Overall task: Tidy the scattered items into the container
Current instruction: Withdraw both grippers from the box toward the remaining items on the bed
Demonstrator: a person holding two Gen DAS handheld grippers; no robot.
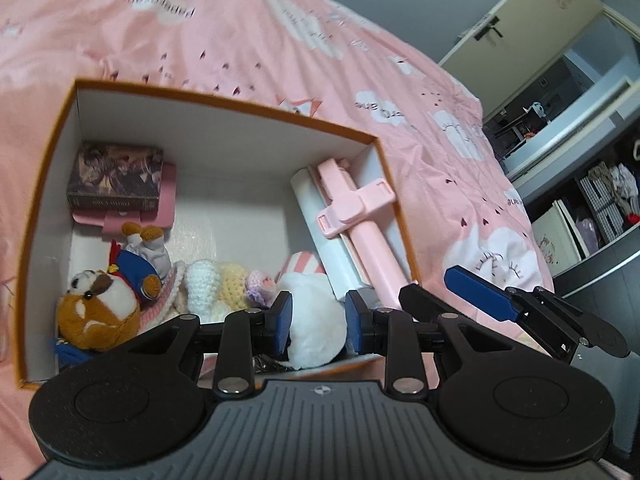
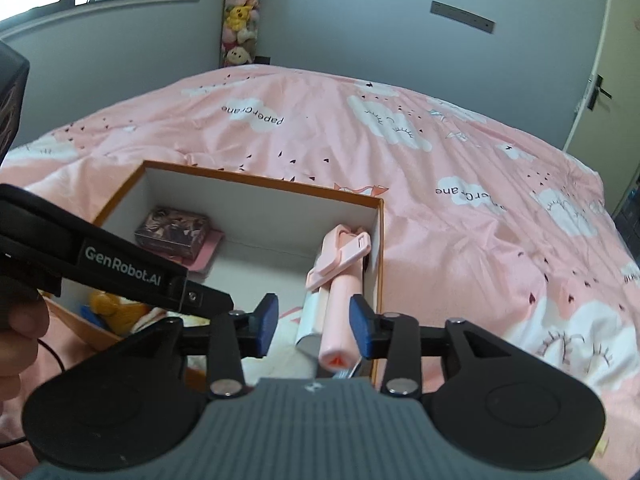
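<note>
From the left wrist, the left gripper (image 1: 316,316) is seen partly open above the near edge of the box (image 1: 240,98), its pads flanking a white plush (image 1: 316,332) without a visible squeeze; a grip cannot be told. A brown plush (image 1: 96,316), card box (image 1: 114,178) and pink stick (image 1: 360,216) are contained in the box on the bed (image 1: 240,32).

From the right wrist, the right gripper (image 2: 314,326) is shown open, the stick's (image 2: 340,320) end lying free between the pads. The left gripper (image 2: 120,276) is seen alongside.
</note>
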